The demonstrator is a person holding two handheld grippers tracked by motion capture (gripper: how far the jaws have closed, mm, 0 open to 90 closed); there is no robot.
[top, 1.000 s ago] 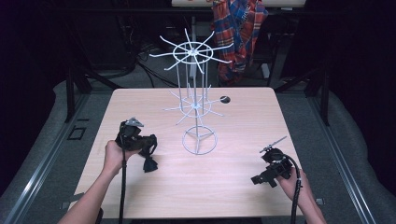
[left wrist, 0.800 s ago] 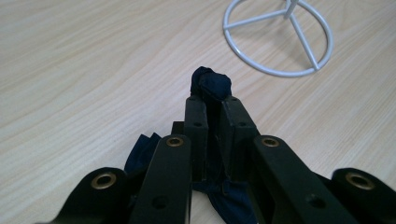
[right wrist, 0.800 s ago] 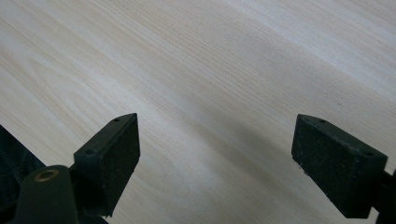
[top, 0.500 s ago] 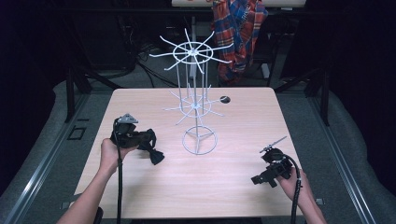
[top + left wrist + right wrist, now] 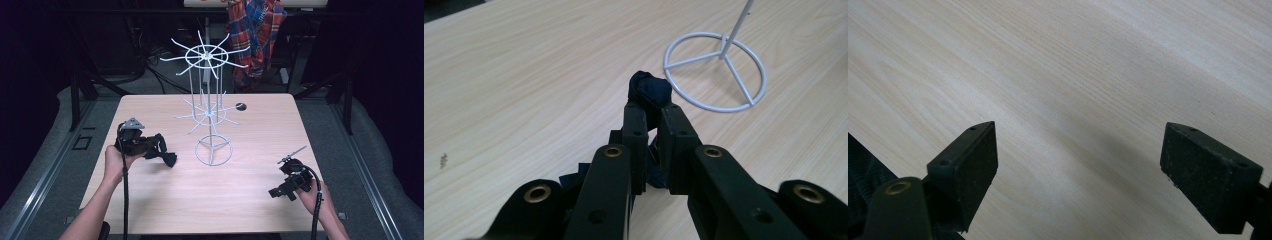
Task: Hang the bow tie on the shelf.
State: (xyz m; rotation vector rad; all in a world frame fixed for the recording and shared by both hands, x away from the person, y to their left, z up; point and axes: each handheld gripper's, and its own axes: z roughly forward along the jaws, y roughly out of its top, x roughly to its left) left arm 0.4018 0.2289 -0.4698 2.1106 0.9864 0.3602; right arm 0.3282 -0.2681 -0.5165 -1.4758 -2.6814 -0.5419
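Pinching dark cloth (image 5: 650, 91), left claw (image 5: 653, 111) near white wire rack (image 5: 212, 150); right claw (image 5: 1078, 170) spread above bare table (image 5: 250, 195)

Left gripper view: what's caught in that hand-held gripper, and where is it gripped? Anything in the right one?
The left hand-held gripper pinches a dark blue cloth item near one end, which bunches past the jaw tips. The right hand-held gripper holds nothing.

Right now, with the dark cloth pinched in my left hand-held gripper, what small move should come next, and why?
Probably raise the left hand-held gripper toward the white wire rack. Its jaws are shut on the dark cloth low over the table, beside the rack's ring base, while the arms sit higher. The right hand-held gripper is open, holding nothing.
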